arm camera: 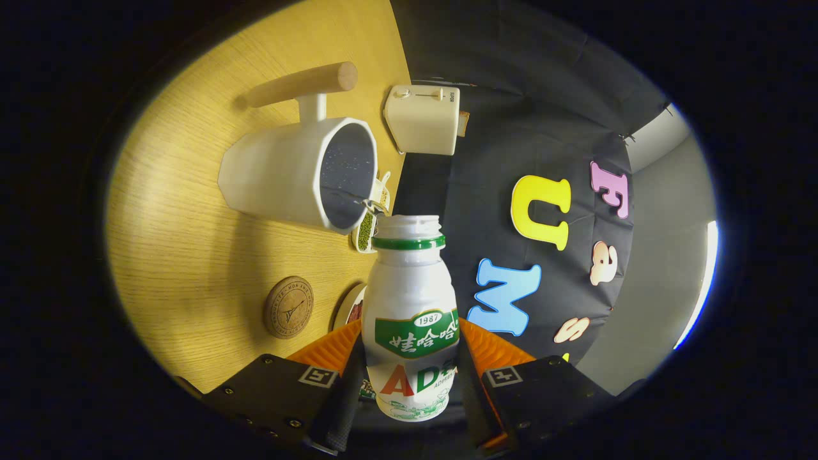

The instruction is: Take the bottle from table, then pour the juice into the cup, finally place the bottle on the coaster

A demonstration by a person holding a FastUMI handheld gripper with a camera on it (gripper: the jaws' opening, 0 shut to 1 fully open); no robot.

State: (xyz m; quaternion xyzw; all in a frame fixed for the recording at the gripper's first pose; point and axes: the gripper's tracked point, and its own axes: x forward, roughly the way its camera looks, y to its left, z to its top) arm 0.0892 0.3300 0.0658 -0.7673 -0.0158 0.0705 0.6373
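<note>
A white juice bottle [410, 300] with a green label and green neck ring sits between my fingers, and my gripper [409, 367] is shut on its lower body. The bottle's cap is off and its open mouth points toward the white cup [287, 172], whose dark opening [348, 176] lies just beyond the bottle's mouth. The view is rolled, so the wooden table [192, 255] stands to the side and the bottle is tipped relative to it. A round cork coaster [288, 306] lies on the table beside the bottle, nearer my fingers than the cup.
The cup has a wooden handle [303, 84] sticking out. A cream toaster [423, 119] stands past the cup near the table's edge. A small dish of green beans [367, 230] sits behind the cup's rim. Another round object [348, 306] peeks out by the bottle.
</note>
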